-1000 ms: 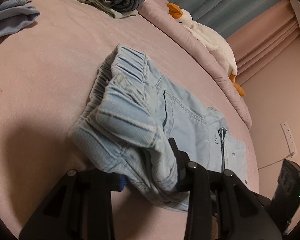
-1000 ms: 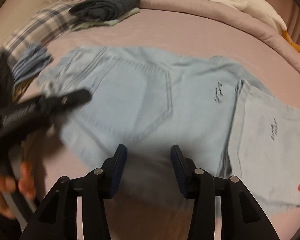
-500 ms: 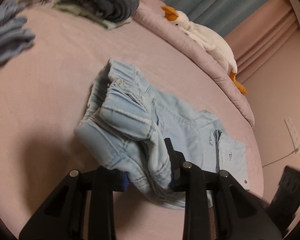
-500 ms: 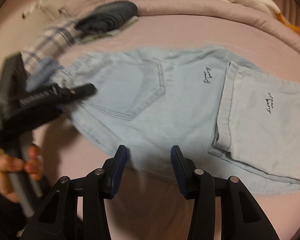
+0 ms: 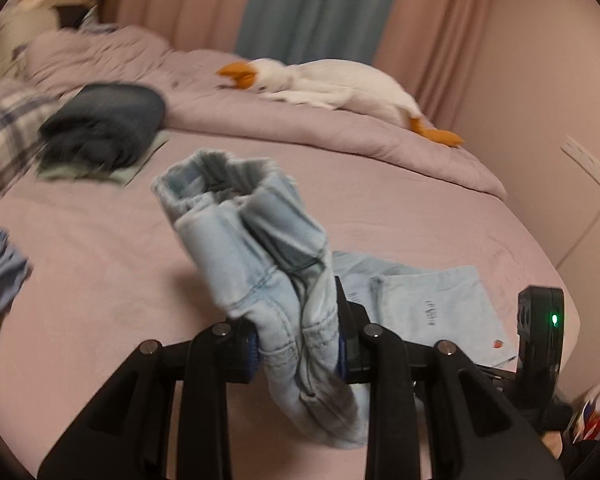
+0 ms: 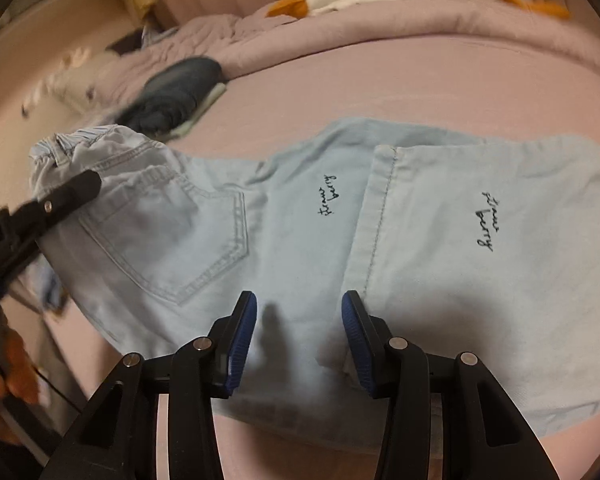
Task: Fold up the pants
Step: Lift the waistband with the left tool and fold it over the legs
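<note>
Pink bedding covers the bed (image 5: 380, 208), and most of it around the pants (image 6: 300, 220) lies bare: toward the rolled duvet (image 5: 320, 128) there is wide open sheet, so a fold in that direction has room. The near edge is tighter. Seen from the right wrist, the pants run close to the bed's front edge, and their cuff end (image 5: 440, 304) lies near the side where the wall (image 5: 540, 100) starts.

The pants rest mostly flat, legs already doubled back, while the waistband (image 5: 236, 216) is lifted off the sheet, bunched, in the left claw (image 5: 298, 346), whose pads pinch the denim. The jaws have just closed tighter on that bunch. The right claw (image 6: 299, 334) hangs spread over the seat, gripping nothing.

Main risk, as I judge it: only one corner of the waist is held, so the rest may sag, twist, and land crooked or creased. With the right claw not pinning cloth, the whole garment could drag along the sheet toward the front edge. The thick bunch might also slip out.

Smaller hazards: the dark folded stack (image 5: 104, 128) sits beyond the waistband, near enough to be nudged by a wide swing; the goose toy (image 5: 340, 88) lies well clear.
</note>
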### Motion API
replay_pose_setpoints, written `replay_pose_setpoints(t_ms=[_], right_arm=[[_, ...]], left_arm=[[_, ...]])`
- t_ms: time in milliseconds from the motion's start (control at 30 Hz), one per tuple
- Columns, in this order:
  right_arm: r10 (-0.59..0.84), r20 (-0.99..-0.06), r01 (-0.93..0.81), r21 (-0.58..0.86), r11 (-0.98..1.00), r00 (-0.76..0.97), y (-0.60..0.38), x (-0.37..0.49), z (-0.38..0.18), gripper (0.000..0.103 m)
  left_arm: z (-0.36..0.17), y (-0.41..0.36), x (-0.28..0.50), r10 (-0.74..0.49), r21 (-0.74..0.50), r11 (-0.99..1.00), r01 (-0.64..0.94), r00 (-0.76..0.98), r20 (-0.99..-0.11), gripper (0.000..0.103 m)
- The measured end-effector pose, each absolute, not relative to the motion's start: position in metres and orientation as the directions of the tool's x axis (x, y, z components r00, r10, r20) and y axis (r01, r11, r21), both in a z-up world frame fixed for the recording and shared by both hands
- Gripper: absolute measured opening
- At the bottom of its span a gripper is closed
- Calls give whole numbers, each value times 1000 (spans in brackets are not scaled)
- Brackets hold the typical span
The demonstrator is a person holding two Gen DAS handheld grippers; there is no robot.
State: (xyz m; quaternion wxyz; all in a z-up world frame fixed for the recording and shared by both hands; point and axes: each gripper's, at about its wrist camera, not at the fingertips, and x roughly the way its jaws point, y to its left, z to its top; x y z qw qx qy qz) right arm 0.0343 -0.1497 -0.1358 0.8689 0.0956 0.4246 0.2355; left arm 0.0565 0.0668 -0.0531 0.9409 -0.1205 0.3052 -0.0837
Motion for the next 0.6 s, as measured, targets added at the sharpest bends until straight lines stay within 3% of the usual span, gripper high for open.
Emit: replay_pose_setpoints(t_ms=[133,200,300,500,600], right_arm=[[565,-604,-227,544,808,562,-196,33,-133,48],[602,-550,-198,622,758,578,-217,32,-134,56],[651,-462,-145,739,658,603,-242,28,-144,57],[793,-155,-91,962,256,589,-261,28,-180,72],[815,-70,-52,991,122,575,-266,28,-191,75]], left_arm=[[-47,40,61,-266,-247,957,150,796,-544,28],[-46,20,66,-286,-224,956,192,785,-549,28],[-50,-10,69,-317,-182,948,260,759,-568,28],[-90,-69,82,-328,-83,925,372,668,-668,34],[-109,-79,81,-311,-43,916,398,639,-703,36]])
